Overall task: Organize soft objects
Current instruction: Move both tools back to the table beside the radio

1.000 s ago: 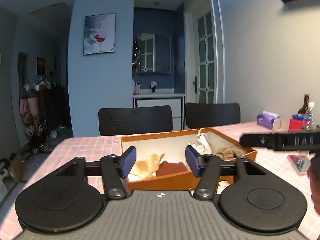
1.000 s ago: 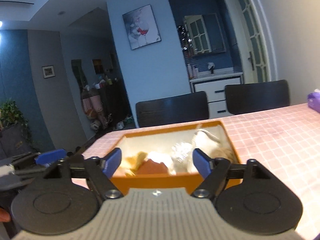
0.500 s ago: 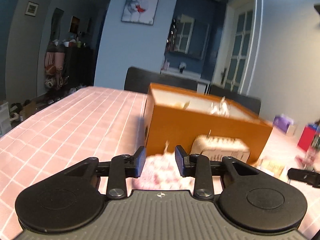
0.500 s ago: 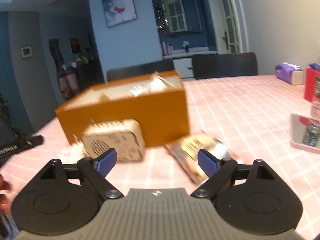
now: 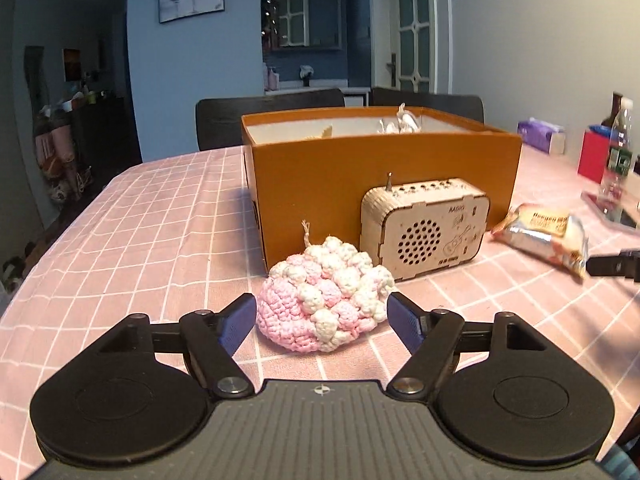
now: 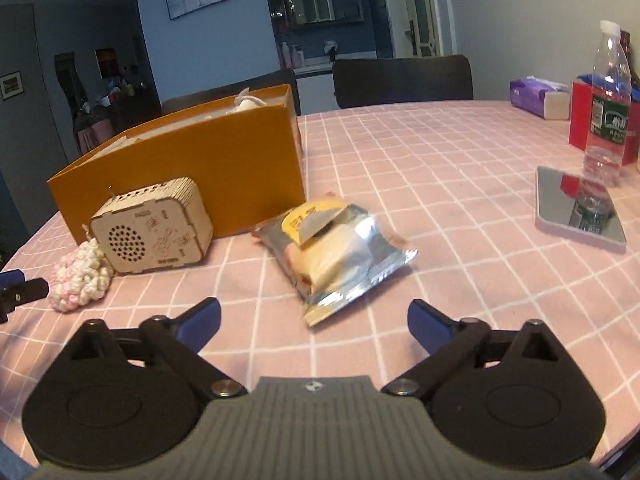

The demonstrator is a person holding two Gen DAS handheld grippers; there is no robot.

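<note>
Both claws have just been opening: the left claw (image 5: 321,318), released, straddles the crocheted ball (image 5: 325,298) on the worktop (image 5: 152,236) beside the orange box (image 5: 376,176), seemingly to grasp it, while the right claw (image 6: 314,322) gapes short of the snack packet (image 6: 336,246).

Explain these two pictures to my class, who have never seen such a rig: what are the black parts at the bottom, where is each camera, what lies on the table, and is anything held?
There is no robot here. A person holds a two-finger tool in each hand, and a camera on each tool looks forward along its blue-padded fingers.

The left view shows the left tool, jaws just opened wide on either side of a pink and white crocheted ball, not squeezing it. The right view shows the right tool, also just opened, empty, with a foil snack packet just beyond its fingers.

On the pink checked tablecloth stand an orange box with soft things inside, and a wooden toy radio in front of it. To the right are a water bottle and a tissue pack. Nothing is held.
</note>
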